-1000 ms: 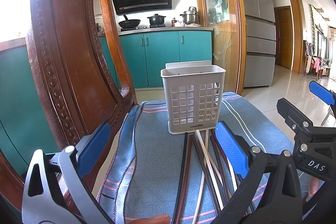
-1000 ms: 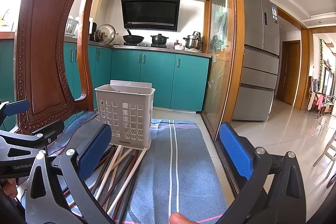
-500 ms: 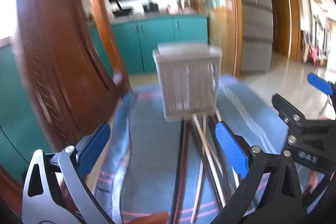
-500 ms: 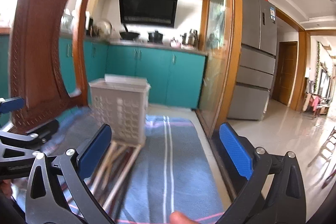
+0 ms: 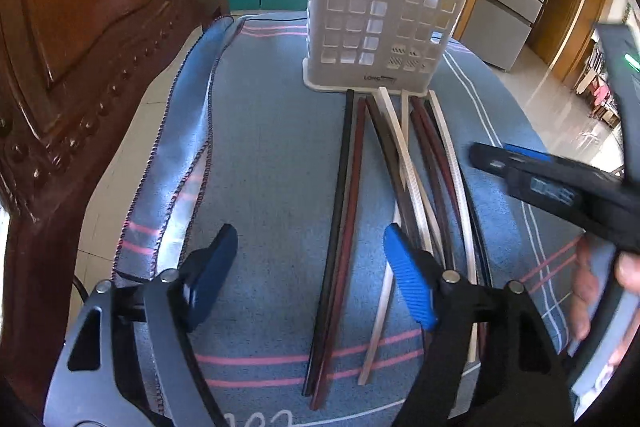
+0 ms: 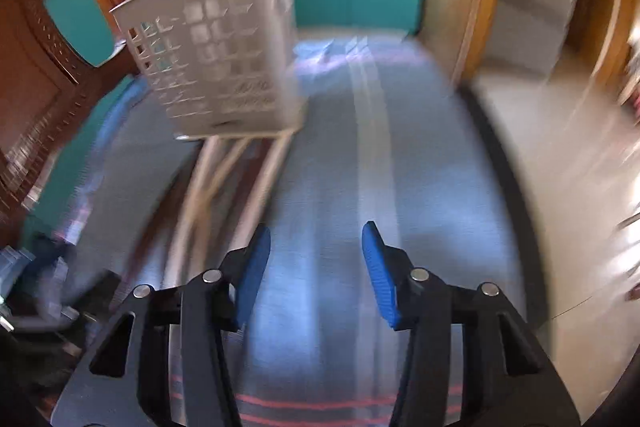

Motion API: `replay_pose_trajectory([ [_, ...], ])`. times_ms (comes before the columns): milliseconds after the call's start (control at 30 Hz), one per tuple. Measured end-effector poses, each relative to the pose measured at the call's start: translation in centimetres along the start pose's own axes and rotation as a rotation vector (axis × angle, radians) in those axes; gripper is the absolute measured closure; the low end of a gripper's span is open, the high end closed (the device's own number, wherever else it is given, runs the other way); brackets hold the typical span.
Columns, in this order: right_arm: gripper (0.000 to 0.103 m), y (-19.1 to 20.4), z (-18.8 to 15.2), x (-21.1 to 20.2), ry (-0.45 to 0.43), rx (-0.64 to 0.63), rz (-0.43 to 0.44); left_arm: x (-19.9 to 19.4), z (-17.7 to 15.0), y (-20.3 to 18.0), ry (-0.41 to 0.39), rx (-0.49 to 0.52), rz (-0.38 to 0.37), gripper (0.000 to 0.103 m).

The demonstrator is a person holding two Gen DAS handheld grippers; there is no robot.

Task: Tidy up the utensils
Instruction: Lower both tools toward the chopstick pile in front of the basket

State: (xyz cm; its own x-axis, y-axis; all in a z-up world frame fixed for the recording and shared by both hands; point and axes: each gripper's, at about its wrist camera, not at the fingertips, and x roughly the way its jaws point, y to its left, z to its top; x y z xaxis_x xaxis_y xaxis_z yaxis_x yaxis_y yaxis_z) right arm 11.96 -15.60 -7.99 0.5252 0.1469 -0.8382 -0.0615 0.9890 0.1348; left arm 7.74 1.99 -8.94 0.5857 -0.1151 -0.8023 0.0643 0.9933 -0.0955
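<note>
Compared with the views a second ago, we see both cameras pitched downward: the kitchen cabinets and range hood have left most of the field, and the blue striped cloth point(image 5: 264, 131) over the tabletop now fills it. The left gripper point(image 5: 308, 275) has come lower and nearer to the chopsticks point(image 5: 344, 211), its jaws apart with nothing between them; the black and dark-red pair runs lengthwise up the gap between its blue pads, the right pad lying over the pale and dark sticks fanned to the right. The far ends of the sticks reach the foot of the white perforated utensil holder point(image 5: 380, 15), which stands upright on the cloth. The right gripper point(image 6: 316, 271) also points down at the cloth, jaws apart and empty, over a bare stretch to the right of the sticks; its view is smeared by motion, so we cannot read fine detail there, and the holder point(image 6: 224, 63) appears tilted in it. In the left wrist view the right gripper's body enters from the right edge above the sticks, with the person's right hand point(image 5: 592, 291) behind it. The carved wooden chair back point(image 5: 80, 39) stands at the left of the tabletop
</note>
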Motion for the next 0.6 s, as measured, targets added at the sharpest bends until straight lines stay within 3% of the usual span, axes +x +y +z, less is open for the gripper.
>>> replay_pose_trajectory([
  [200, 0.055, 3.0, 2.0, 3.3, 0.121, -0.073, -0.015, 0.2, 0.6, -0.1, 0.013, -0.002, -0.045, 0.028],
  [267, 0.067, 3.1, 2.4, 3.5, 0.120, -0.068, -0.015, 0.4, 0.7, -0.2, 0.023, -0.003, -0.062, 0.028],
  [300, 0.081, 3.0, 2.5, 3.3, 0.117, -0.065, -0.023, 0.6, 0.7, -0.4, 0.029, -0.003, -0.072, 0.029],
  [333, 0.090, 2.8, 2.5, 3.2, 0.114, -0.059, -0.018, 0.9, 0.9, -0.5, 0.037, -0.001, -0.081, 0.031],
  [400, 0.093, 2.1, 2.5, 2.6, 0.107, -0.050, 0.001, 1.7, 1.4, -0.8, 0.060, 0.007, -0.092, 0.038],
  [467, 0.094, 1.2, 2.5, 2.3, 0.099, -0.035, -0.001, 2.7, 2.6, -0.8, 0.095, 0.007, -0.111, 0.052],
  [600, 0.095, -1.0, 2.8, 1.8, 0.099, 0.029, 0.019, 3.7, 5.1, -0.5, 0.132, -0.003, -0.161, 0.058],
])
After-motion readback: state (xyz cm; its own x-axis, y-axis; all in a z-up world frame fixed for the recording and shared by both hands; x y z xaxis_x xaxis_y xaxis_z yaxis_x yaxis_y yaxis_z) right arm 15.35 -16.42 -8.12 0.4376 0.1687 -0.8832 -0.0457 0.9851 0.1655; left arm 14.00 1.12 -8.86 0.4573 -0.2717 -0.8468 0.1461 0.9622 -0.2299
